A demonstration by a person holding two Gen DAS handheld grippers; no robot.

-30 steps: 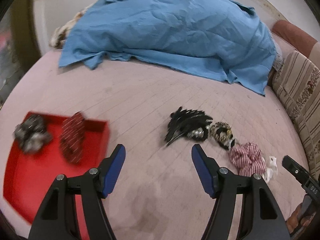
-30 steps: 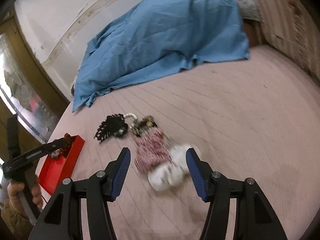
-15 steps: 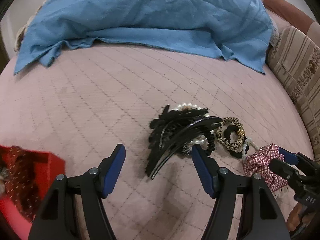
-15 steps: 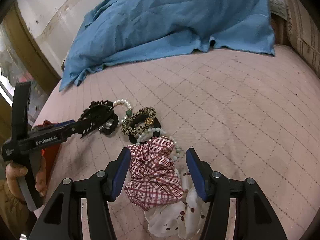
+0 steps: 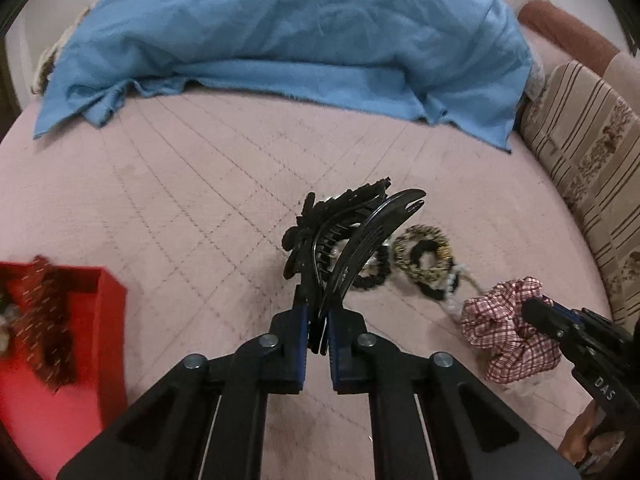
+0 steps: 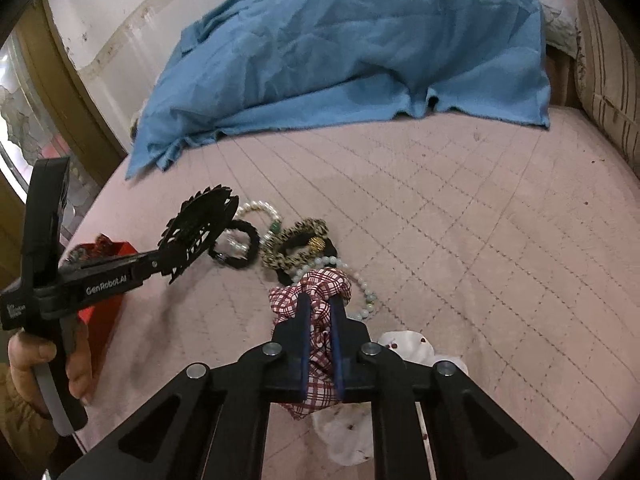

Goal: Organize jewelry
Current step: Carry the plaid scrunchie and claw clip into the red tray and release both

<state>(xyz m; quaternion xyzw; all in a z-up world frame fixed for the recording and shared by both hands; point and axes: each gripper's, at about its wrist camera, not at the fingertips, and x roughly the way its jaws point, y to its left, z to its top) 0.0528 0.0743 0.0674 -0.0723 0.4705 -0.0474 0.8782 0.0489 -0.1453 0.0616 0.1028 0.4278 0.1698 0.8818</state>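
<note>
Half a second ago both pairs of blue-padded jaws stood spread around their targets; now both are pressed together. The left gripper (image 5: 318,330) pinches the large black plastic comb hair clip (image 5: 352,236) by its near end, and the clip's far end has risen off the pink quilted bed (image 5: 200,184). The right gripper (image 6: 320,320) pinches the red-and-white checked fabric scrunchie (image 6: 316,288), bunched between its jaws.

Nearest in the right wrist view, one white scrunchie with small red dots (image 6: 404,344) lies just beside and partly under the checked one. Farther out sit two pale bead bracelets: one (image 6: 360,292) touching the checked scrunchie, the other (image 6: 260,210) beyond the clip. Between them lie one leopard-print scrunchie (image 6: 296,244) and one black hair tie (image 6: 238,248), touching. To the near left, one red tray (image 5: 108,320) holds one dark red spotted scrunchie (image 5: 44,320). At the far side, one rumpled blue sheet (image 5: 280,40) covers the bed's head.
</note>
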